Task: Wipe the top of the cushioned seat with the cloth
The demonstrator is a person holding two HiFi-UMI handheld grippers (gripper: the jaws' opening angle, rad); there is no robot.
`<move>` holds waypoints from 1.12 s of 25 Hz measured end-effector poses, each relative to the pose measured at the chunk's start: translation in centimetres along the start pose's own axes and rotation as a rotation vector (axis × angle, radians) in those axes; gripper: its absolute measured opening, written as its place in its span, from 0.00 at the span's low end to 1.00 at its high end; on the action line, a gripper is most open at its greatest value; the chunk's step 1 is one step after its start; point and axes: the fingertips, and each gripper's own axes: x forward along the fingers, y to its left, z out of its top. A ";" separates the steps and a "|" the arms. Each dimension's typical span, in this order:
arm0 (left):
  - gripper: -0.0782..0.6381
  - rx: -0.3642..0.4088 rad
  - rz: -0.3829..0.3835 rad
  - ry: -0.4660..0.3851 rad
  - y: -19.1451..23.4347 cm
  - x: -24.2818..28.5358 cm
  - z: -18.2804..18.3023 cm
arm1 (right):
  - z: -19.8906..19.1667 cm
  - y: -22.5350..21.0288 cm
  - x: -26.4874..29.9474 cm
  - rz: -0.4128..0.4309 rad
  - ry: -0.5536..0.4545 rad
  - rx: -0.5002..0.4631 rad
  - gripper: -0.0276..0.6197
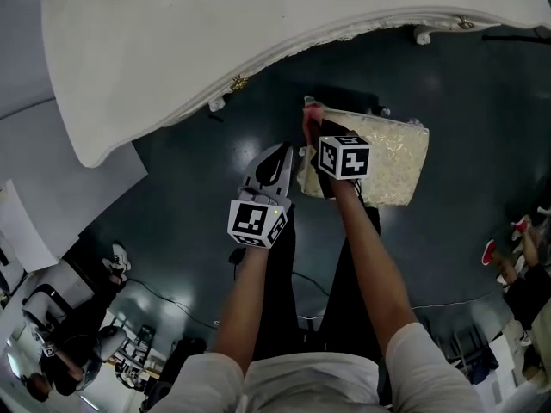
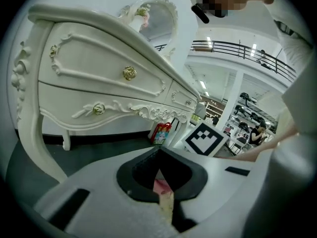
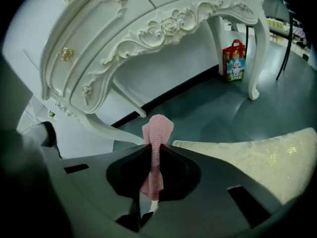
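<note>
The cushioned seat (image 1: pixel 392 157) has a cream patterned top and stands on the dark floor just below the white dressing table (image 1: pixel 258 33). My right gripper (image 1: pixel 313 127) hangs over the seat's near-left corner, shut on a pink cloth (image 1: pixel 311 110). In the right gripper view the cloth (image 3: pixel 157 128) stands up in a fold between the jaws, with the seat (image 3: pixel 257 157) low at the right. My left gripper (image 1: pixel 282 153) sits just left of the seat, its jaws together and holding nothing. Its own view looks past the right gripper's marker cube (image 2: pixel 204 138).
The dressing table's curved legs and drawers (image 2: pixel 99 78) stand close ahead. A red gift bag (image 3: pixel 234 59) sits on the floor by a far leg. A white panel (image 1: pixel 52 170) lies at the left. People stand at the right edge (image 1: pixel 516 261); a cable (image 1: pixel 172 304) runs near my feet.
</note>
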 end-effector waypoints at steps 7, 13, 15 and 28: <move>0.13 0.011 0.005 0.002 0.4 0.5 -1.2 | -0.8 -2.6 2.0 -0.076 0.104 0.038 0.08; 0.13 0.015 -0.005 0.006 -2.0 1.5 -2.1 | -0.9 -4.0 0.1 -0.070 0.106 0.011 0.08; 0.13 0.024 -0.021 0.006 -3.3 2.2 -2.2 | -1.0 -4.8 -0.6 -0.066 0.097 0.010 0.08; 0.13 0.029 -0.108 0.034 -11.1 6.8 -4.1 | -1.7 -14.5 -7.4 -0.158 0.057 0.087 0.08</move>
